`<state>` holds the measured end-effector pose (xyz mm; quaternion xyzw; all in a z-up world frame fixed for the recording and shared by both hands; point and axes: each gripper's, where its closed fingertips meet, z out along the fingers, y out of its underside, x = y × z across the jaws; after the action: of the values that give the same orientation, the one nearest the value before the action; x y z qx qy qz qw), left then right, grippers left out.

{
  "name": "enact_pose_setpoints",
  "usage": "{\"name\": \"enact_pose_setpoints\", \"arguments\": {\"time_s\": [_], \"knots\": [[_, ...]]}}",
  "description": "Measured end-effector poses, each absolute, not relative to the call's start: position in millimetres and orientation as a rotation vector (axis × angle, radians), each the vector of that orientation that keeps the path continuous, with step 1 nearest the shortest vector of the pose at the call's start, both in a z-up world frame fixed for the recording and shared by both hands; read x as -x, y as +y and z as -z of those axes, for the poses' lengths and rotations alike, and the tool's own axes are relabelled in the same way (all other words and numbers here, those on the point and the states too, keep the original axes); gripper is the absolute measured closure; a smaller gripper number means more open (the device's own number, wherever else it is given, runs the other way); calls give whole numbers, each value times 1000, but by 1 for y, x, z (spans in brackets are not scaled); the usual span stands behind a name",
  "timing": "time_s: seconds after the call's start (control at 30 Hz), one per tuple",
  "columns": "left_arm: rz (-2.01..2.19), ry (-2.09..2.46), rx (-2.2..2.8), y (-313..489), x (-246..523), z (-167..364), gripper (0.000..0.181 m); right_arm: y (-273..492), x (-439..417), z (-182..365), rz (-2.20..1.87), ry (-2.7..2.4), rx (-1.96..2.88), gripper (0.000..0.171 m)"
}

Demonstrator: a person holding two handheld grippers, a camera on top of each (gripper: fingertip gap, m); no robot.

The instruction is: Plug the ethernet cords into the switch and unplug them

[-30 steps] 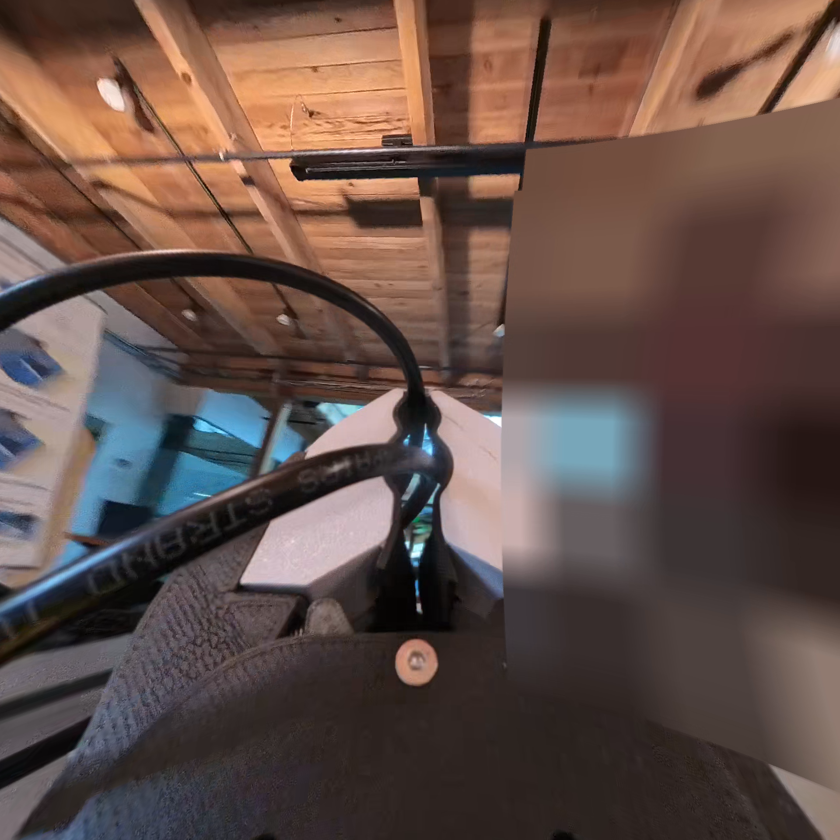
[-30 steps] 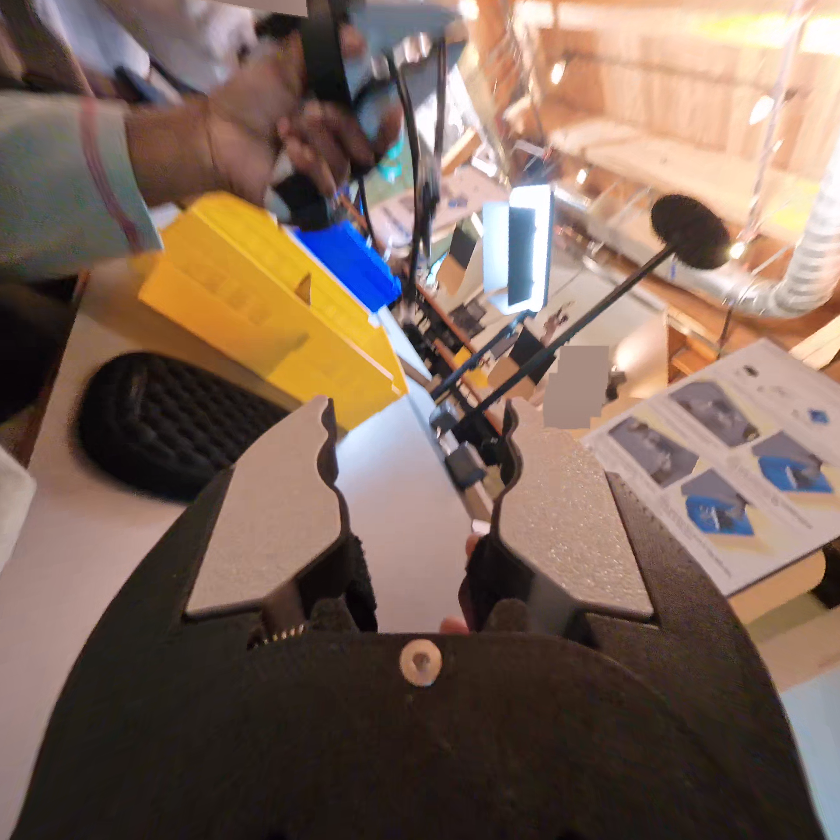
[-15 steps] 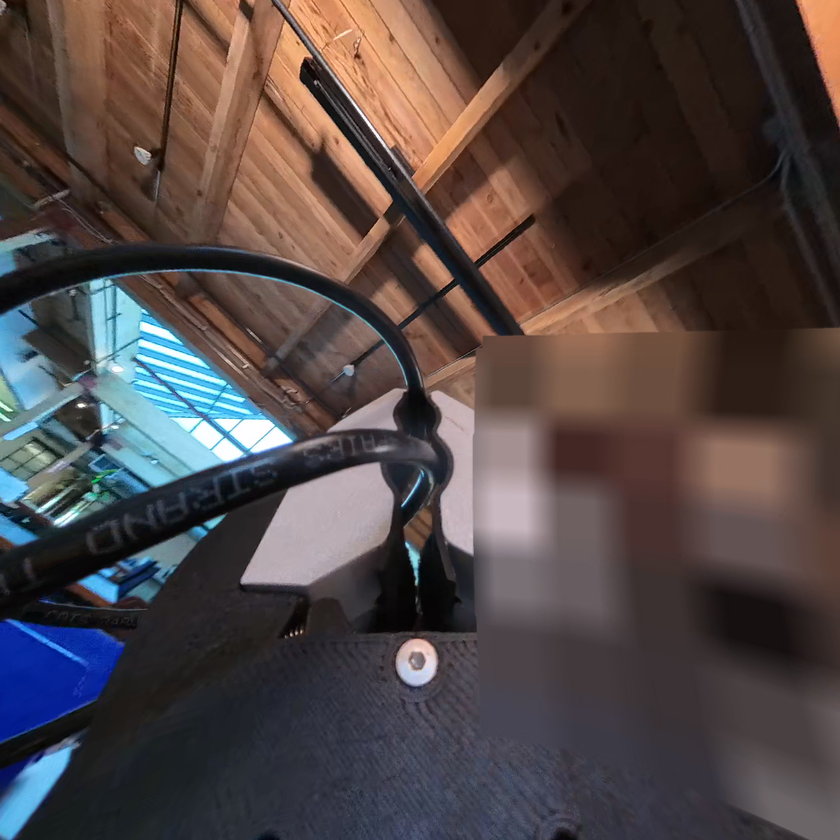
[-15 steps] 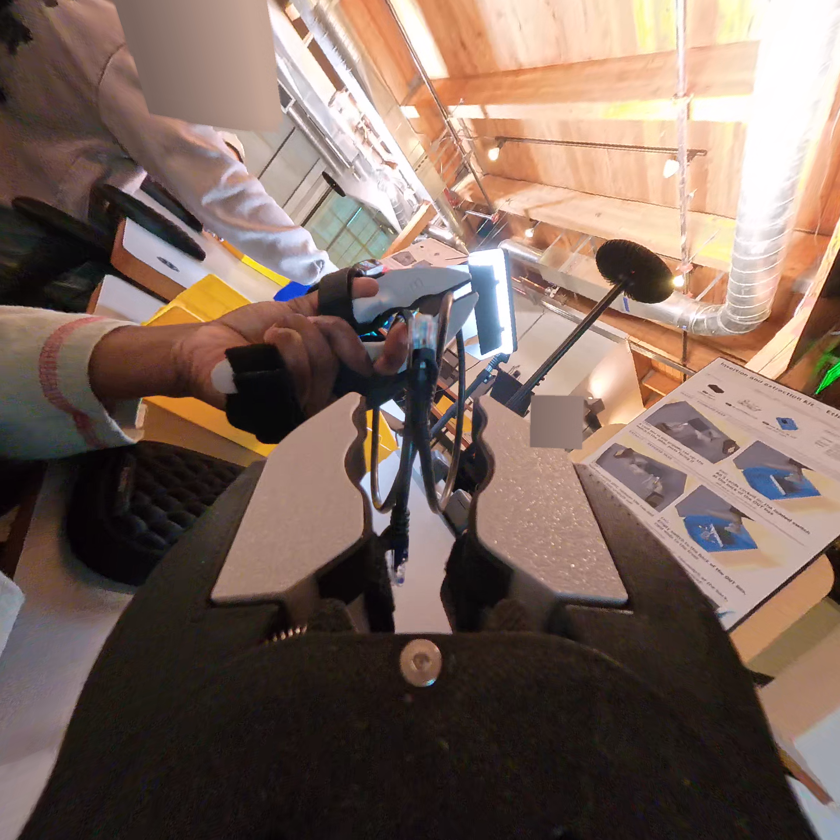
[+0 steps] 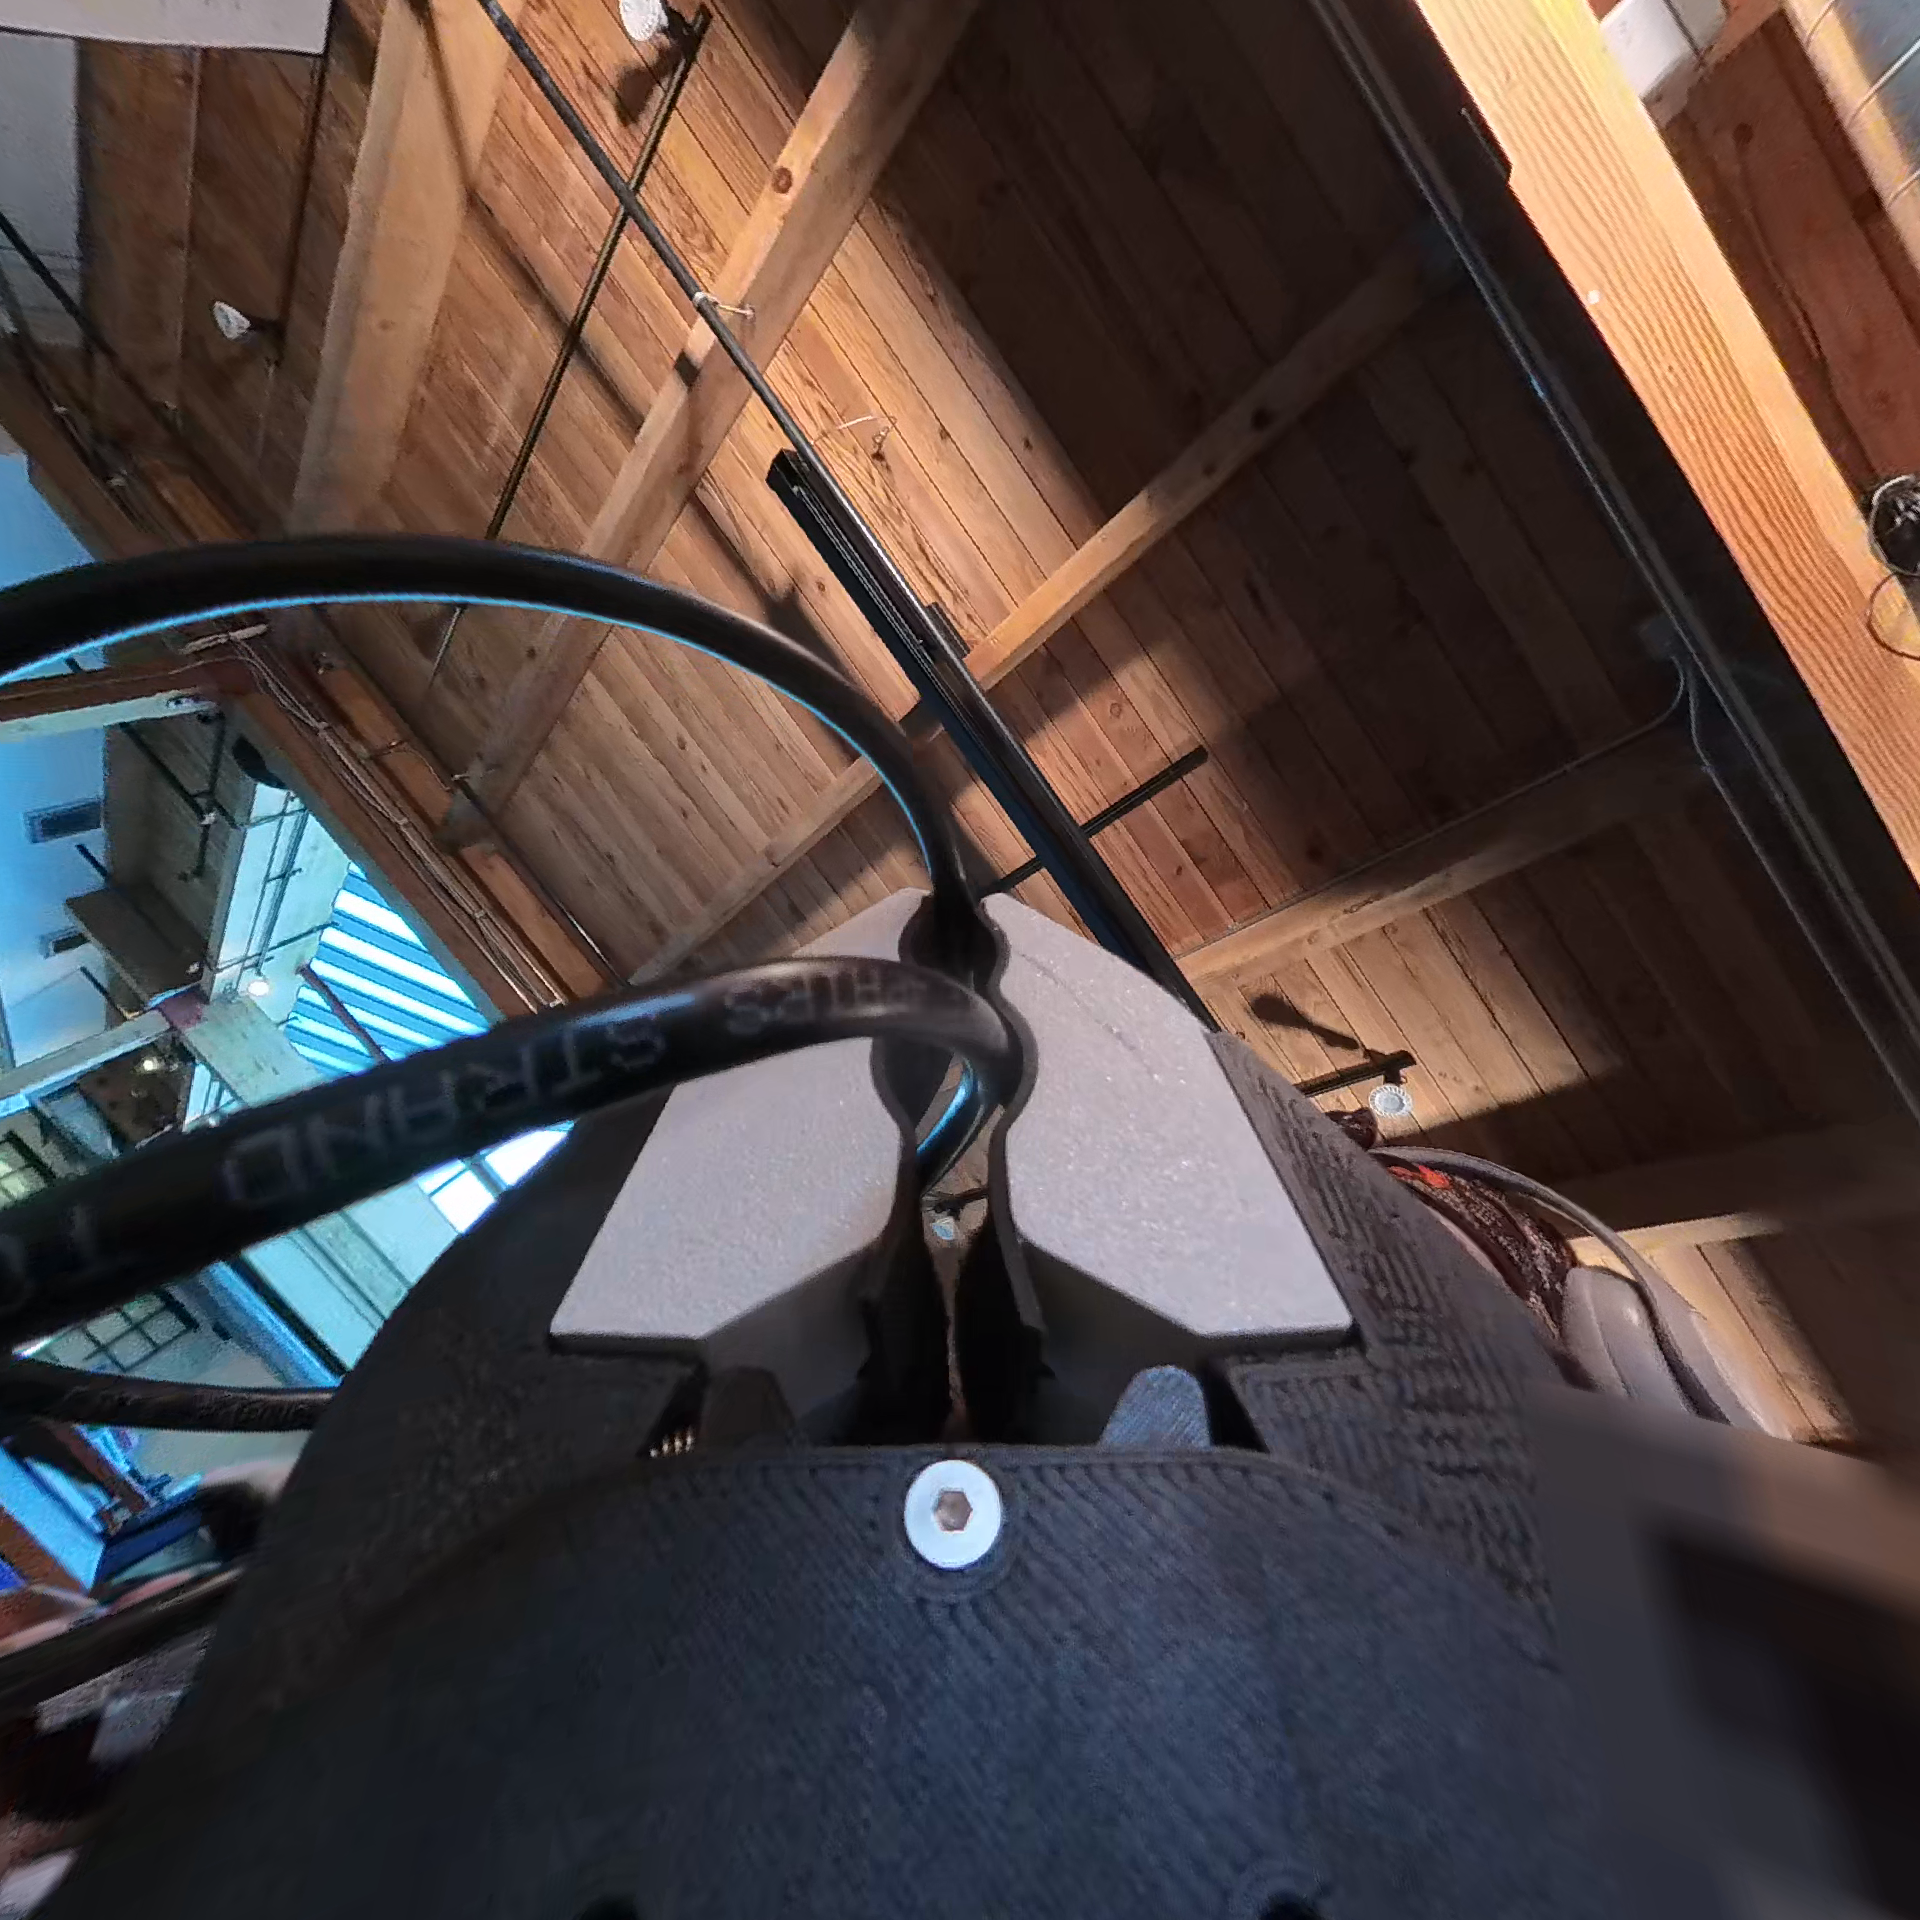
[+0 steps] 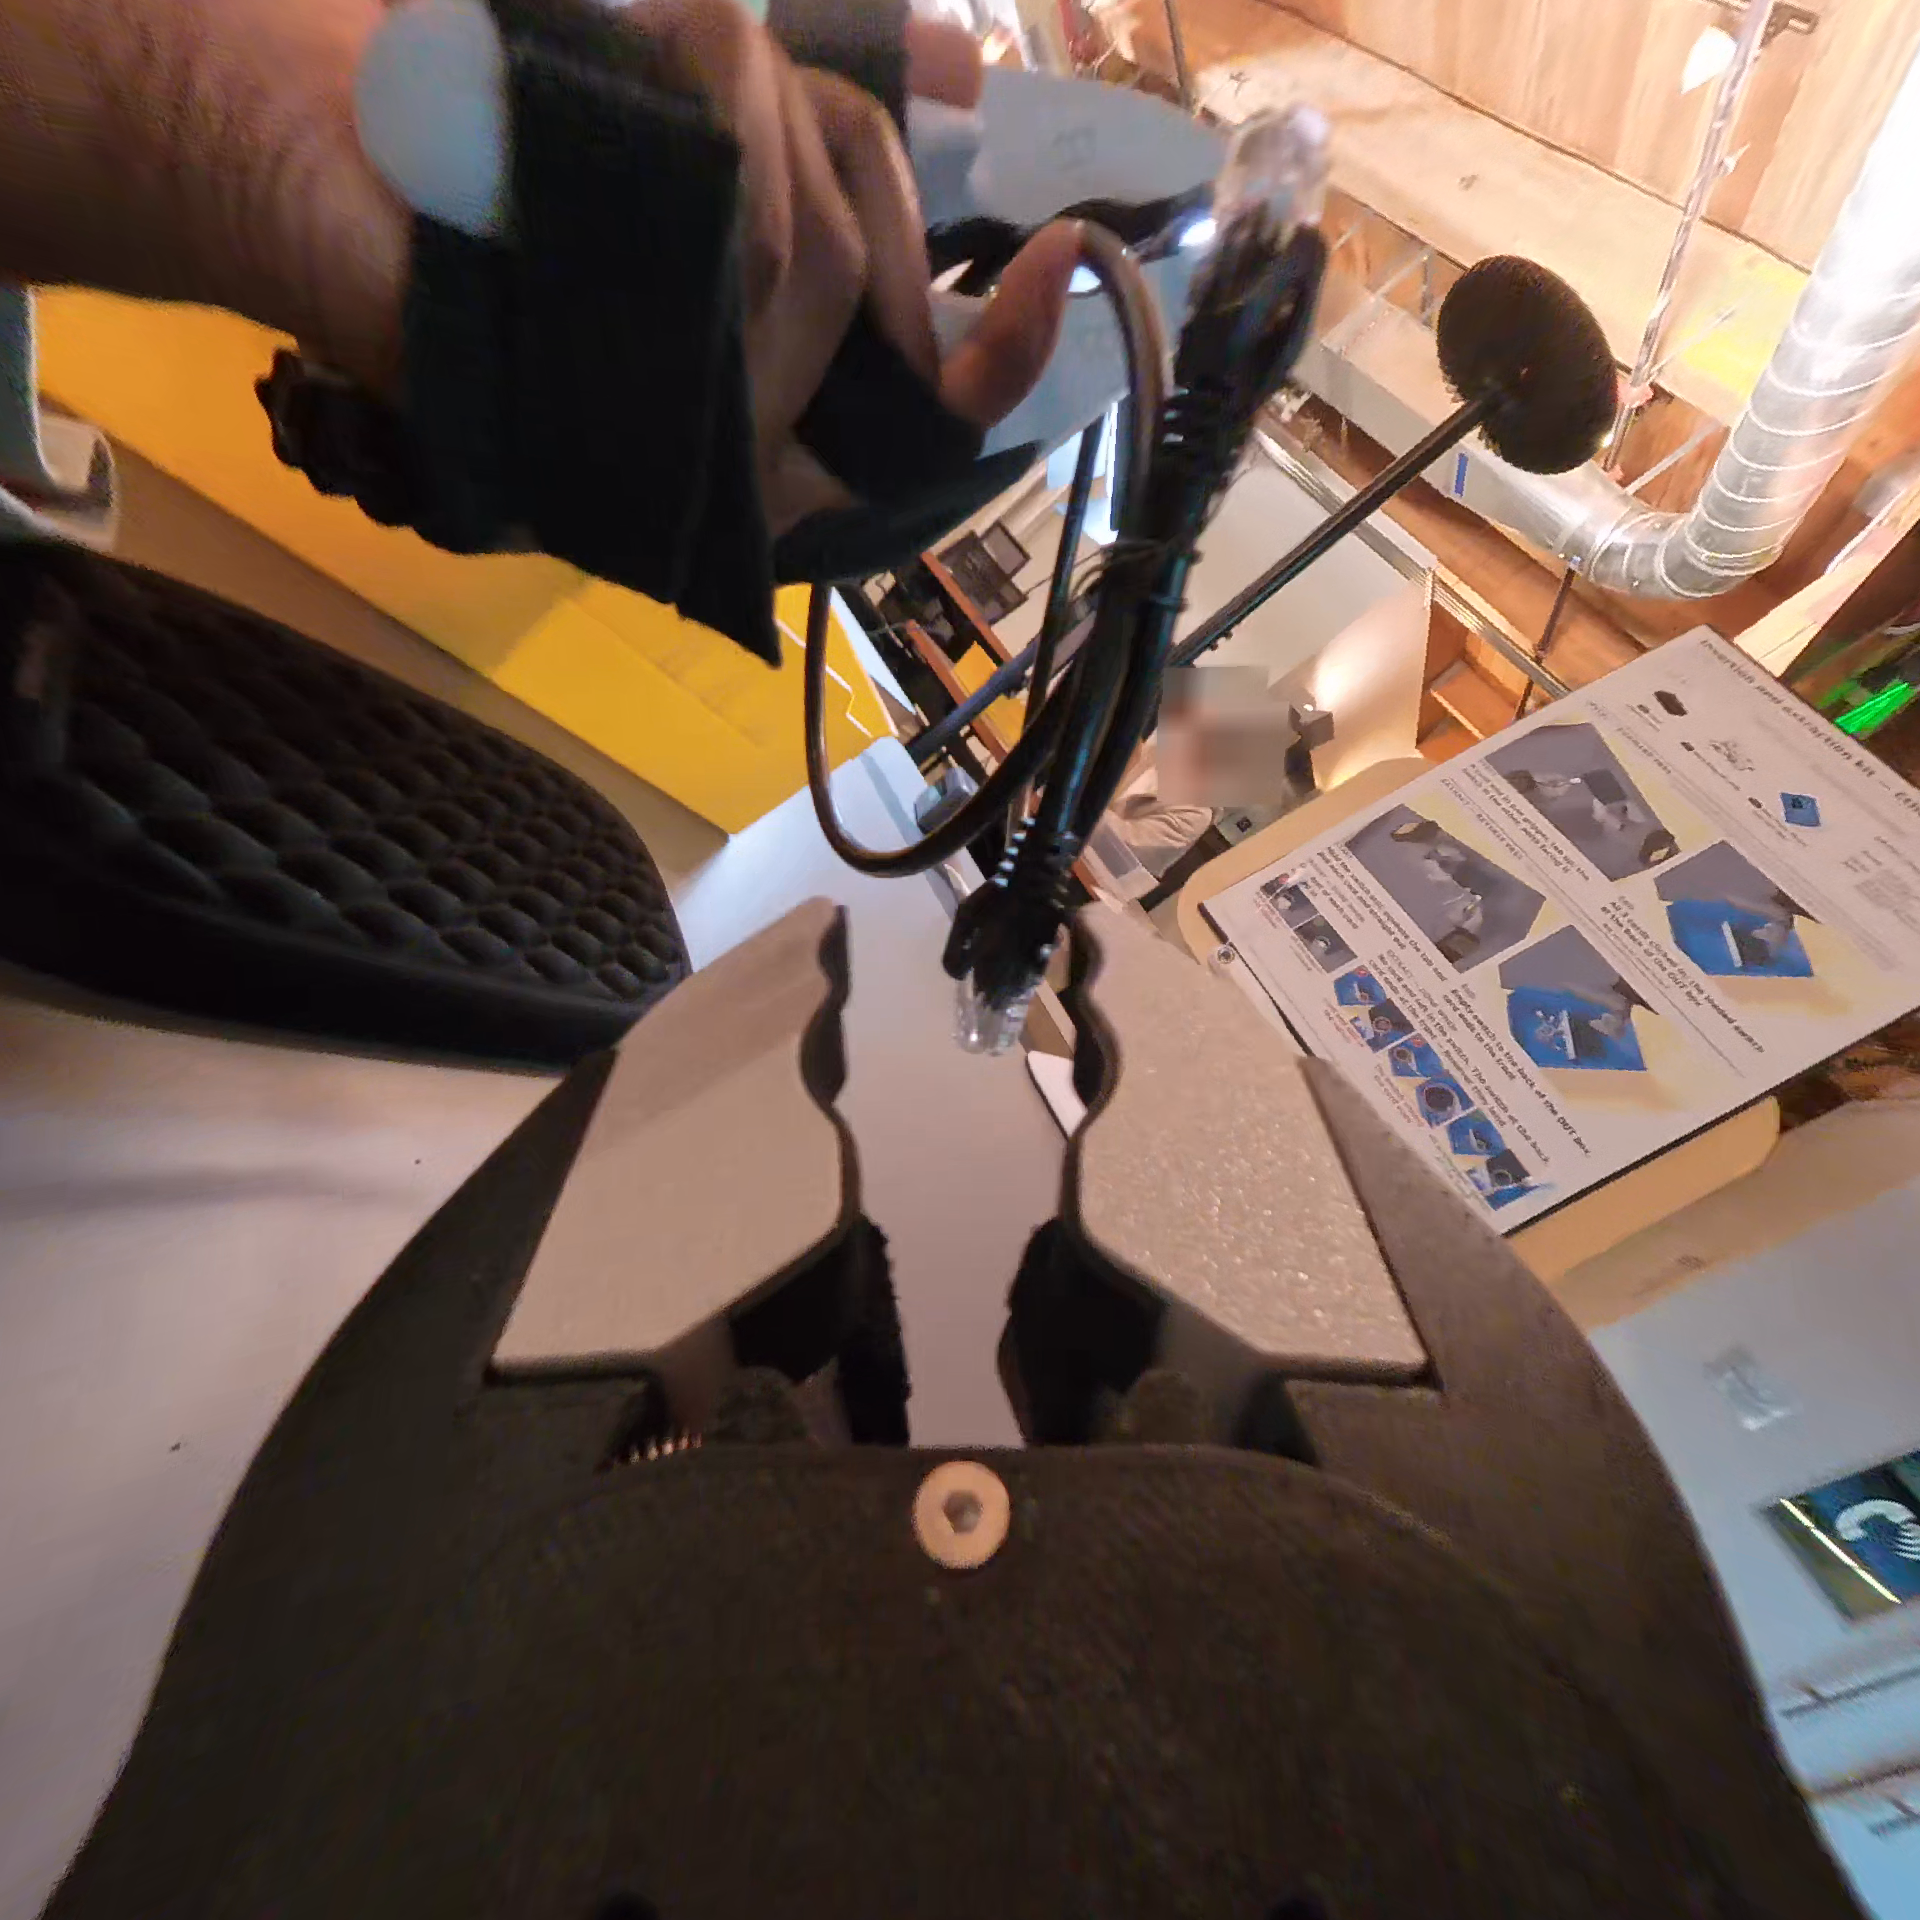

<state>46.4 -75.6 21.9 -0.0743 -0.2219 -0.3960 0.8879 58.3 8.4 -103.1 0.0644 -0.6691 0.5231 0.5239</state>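
Black ethernet cord is pinched in my left tongs, raised so its clear plug dangles between my right tongs, spread narrowly, empty, ready to grasp it

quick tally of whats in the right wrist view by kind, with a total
claw: 1, open
hand: 1
black cord: 1, bundled, hanging from the hand's own claw
clear plugs: 2, one up top, one hanging at the claw tips
yellow bin: 1
black pad: 1
picture sheet: 1
Total: 8
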Motion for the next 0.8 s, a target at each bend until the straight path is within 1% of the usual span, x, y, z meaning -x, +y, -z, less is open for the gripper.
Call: {"name": "enact_pose_setpoints", "arguments": {"time_s": [0.03,0.07,0.13,0.17,0.23,0.27,0.3,0.37,0.43,0.5,0.57,0.6,0.67,0.73,0.8], "knots": [[828,-475,159,-74,-45,-20,176,9,-58,104,-1242,-1600,-150,146],[835,-499,161,-73,-42,-18,176,10,-57,105,-1248,-1610,-139,150],[837,-624,201,-72,-27,-6,175,14,-58,106,-1336,-1687,-84,151],[802,-692,244,-73,-19,1,170,17,-60,103,-1429,-1716,-32,152],[763,-787,361,-75,-9,13,148,21,-67,95,-1671,-1757,49,154],[766,-759,445,-73,-12,11,137,22,-69,92,-1779,-1783,96,154],[770,-692,550,-68,-20,6,134,22,-70,91,-1859,-1804,132,154],[731,-541,794,-57,-43,4,134,24,-71,88,-1964,-1800,183,155],[550,-442,1098,-47,-58,21,134,29,-69,84,-2060,-1791,253,155],[205,-464,1432,-50,-50,58,135,37,-67,82,-2155,-1803,345,155],[-172,-451,1693,-70,-38,85,138,40,-69,83,-2234,-1857,397,156],[-373,-391,1766,-80,-34,86,139,40,-71,86,-2263,-1901,402,157],[-679,-137,1779,-79,-47,73,139,34,-78,89,-2330,-1980,387,156],[-790,174,1725,-54,-79,62,137,28,-83,90,-2413,-2013,407,157],[-798,309,1706,-25,-100,61,137,22,-87,92,-2488,-2056,431,157]]}}
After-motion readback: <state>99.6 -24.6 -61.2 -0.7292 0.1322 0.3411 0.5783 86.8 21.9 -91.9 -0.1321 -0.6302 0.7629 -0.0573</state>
